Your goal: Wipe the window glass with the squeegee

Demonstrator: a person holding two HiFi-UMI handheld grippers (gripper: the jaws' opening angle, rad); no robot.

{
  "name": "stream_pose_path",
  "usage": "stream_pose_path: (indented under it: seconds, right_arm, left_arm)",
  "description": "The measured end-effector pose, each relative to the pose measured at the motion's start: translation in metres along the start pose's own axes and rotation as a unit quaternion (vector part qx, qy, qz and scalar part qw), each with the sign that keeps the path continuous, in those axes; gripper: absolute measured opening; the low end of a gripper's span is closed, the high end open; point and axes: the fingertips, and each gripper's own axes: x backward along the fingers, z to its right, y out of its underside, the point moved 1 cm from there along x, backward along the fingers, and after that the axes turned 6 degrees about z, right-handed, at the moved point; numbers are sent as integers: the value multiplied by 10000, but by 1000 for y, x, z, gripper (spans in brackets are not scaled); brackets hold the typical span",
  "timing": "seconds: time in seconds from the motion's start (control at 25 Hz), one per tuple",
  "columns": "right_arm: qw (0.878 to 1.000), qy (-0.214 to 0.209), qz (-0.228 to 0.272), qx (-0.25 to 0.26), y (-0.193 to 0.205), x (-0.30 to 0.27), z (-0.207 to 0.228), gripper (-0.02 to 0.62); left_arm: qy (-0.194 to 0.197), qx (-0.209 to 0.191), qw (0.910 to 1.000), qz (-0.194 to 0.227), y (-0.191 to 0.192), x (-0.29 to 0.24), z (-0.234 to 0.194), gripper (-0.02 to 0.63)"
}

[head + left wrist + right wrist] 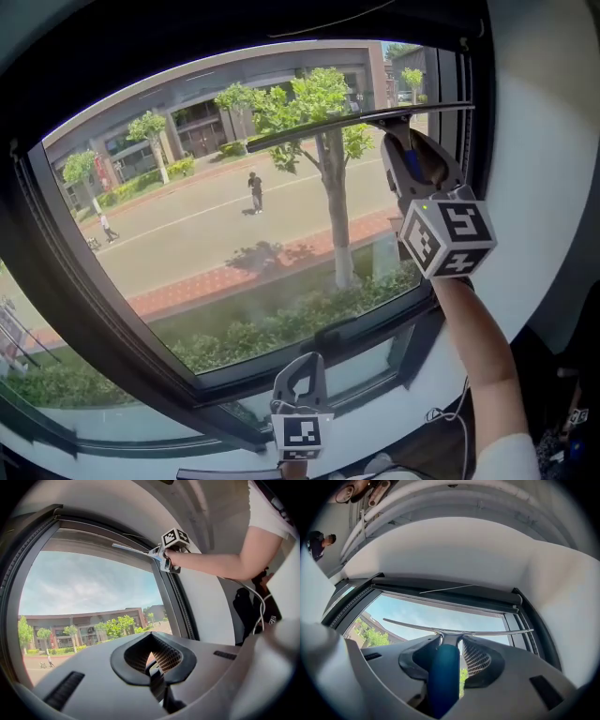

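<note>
Below the bottom rail of the window frame (234, 373), nearest me: left gripper (301, 375), idle, jaws a little apart, nothing between them.

Up by the frame's top right corner: right gripper (405, 141) on a raised arm, jaws clamped on the blue handle (444, 677) of the squeegee (356, 120). Its blade lies nearly level just under the frame's top rail, and the right tip reaches over the right jamb. Whether the rubber touches the window glass (206, 225) I cannot tell.

Judgement: this is the start of a downward pass. To do it well:
- ease the blade left off the jamb so the whole edge seats flat
- keep the pressure even
- draw straight down with the blade level

Room: the glass is open left of the blade and all the way down to the bottom rail. The left gripper sits beneath that rail, out of the path. Tight spots are the right jamb and the top rail.
</note>
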Motion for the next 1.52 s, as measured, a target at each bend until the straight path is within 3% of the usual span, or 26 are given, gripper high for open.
stream_pose_path:
  seconds: [0.2, 0.36, 0.68, 0.92, 1.24, 1.52]
  right_arm:
    - [9996, -12, 279, -15, -28, -51, 18, 147]
    - [9990, -22, 281, -361, -24, -78, 32, 146]
    - [9977, -258, 341, -519, -17, -103, 43, 147]
    - [9969, -330, 325, -631, -12, -107, 48, 146]
    - [9970, -270, 339, -637, 12, -118, 43, 146]
    - [9969, -298, 439, -582, 0, -107, 32, 146]
  left_arm:
    - [-370, -13, 9992, 179, -18, -12, -2, 2]
    - [-639, -7, 9972, 386, -38, -28, 6, 2]
    - [-1100, -72, 9930, 427, -52, -45, 28, 2]
    - [-1152, -150, 9926, 341, -56, -55, 46, 2]
    - [-1192, -218, 9918, 410, -60, -70, 24, 2]
    - [-1075, -145, 9931, 441, -59, -56, 22, 2]
